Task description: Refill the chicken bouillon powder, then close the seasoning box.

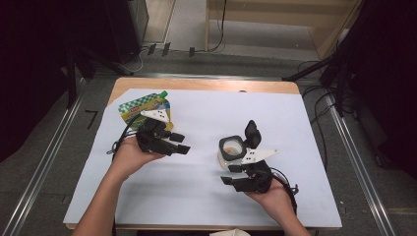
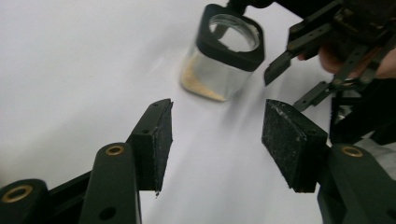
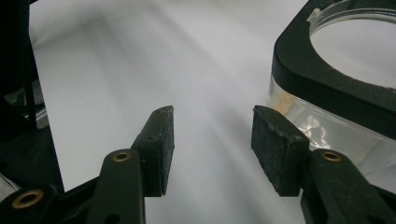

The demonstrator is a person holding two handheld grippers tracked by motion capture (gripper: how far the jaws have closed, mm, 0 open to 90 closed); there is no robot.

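A clear jar (image 1: pixel 230 151) with a black square rim and a raised flip lid (image 1: pixel 252 132) stands on the white sheet, a little tan powder in its bottom. My right gripper (image 1: pixel 227 174) lies just in front of the jar, open and empty. In the right gripper view, its jaws (image 3: pixel 212 135) stand apart over the sheet, with the jar (image 3: pixel 327 88) just right of the right pad. My left gripper (image 1: pixel 180 143) is open to the jar's left and points toward it. The left gripper view shows its empty jaws (image 2: pixel 217 126), the jar (image 2: pixel 219 70) beyond them and the right gripper (image 2: pixel 285 91) beside it.
A green and yellow pouch (image 1: pixel 146 108) with a green cap lies at the back left, behind my left hand. The white sheet (image 1: pixel 196 196) covers most of the wooden table (image 1: pixel 206 84). Dark stands and cables surround the table on the floor.
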